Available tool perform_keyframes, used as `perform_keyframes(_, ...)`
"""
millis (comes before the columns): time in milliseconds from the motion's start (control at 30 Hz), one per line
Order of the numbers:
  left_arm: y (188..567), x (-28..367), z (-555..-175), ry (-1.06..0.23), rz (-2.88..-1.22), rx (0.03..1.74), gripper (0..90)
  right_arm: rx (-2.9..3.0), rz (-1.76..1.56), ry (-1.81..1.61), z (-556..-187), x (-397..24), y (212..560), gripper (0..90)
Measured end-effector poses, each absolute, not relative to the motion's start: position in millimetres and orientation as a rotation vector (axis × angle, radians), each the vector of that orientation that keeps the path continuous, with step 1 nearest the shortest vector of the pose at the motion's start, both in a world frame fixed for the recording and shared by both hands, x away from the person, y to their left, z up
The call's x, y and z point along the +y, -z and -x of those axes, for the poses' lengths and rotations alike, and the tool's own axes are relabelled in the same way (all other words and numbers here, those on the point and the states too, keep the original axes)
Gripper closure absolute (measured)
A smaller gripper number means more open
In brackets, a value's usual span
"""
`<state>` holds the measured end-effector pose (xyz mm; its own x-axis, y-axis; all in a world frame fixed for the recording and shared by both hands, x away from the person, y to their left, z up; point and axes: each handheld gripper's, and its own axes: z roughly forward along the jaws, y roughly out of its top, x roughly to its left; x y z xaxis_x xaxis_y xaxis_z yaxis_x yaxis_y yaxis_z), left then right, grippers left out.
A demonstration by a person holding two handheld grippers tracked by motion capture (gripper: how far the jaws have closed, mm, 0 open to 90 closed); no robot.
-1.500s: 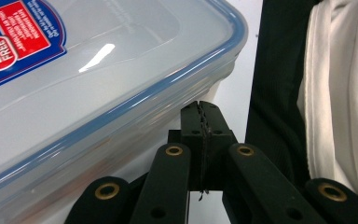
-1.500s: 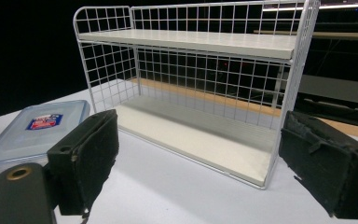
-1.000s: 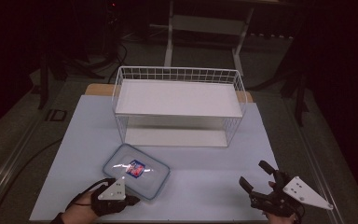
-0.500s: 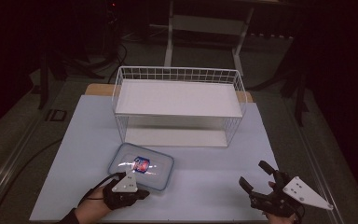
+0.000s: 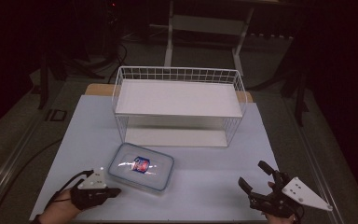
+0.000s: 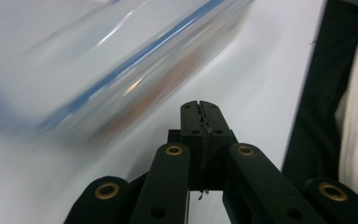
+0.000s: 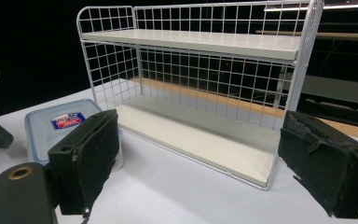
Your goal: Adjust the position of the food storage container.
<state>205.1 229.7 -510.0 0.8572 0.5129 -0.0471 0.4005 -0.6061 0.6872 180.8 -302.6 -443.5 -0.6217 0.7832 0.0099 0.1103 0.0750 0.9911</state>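
A clear lidded container [image 5: 140,166] with a red and blue label lies flat on the white table [image 5: 205,186], in front of the wire shelf. My left gripper [image 5: 115,191] is shut with nothing in it, just off the container's near-left edge. In the left gripper view the shut gripper [image 6: 200,105] points past the blurred container [image 6: 121,70]. My right gripper [image 5: 253,173] rests open and empty at the near right. Between the pads of this right gripper [image 7: 205,163] the container [image 7: 60,123] sits far off at the left.
A white two-level wire shelf [image 5: 179,98] stands at the middle back of the table, both levels bare; it also rises ahead in the right gripper view as the shelf [image 7: 200,93]. Dark floor and a metal frame [image 5: 205,23] lie beyond the table.
The left gripper went right up to the container's near edge, then drew back to the left. The container has shifted slightly away from me. The right gripper has kept still.
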Motion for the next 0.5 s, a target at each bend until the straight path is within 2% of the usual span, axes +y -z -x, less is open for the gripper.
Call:
perform_keyframes(267,514,275,-232,-0.297,-2.219,0.855,89.6,1.819,-0.873,-1.589,-180,-300,443,12.2)
perform_keyframes(500,518,277,-249,-0.290,-2.190,0.891,89.6,1.830,-0.876,-1.589,-181,-299,443,12.1)
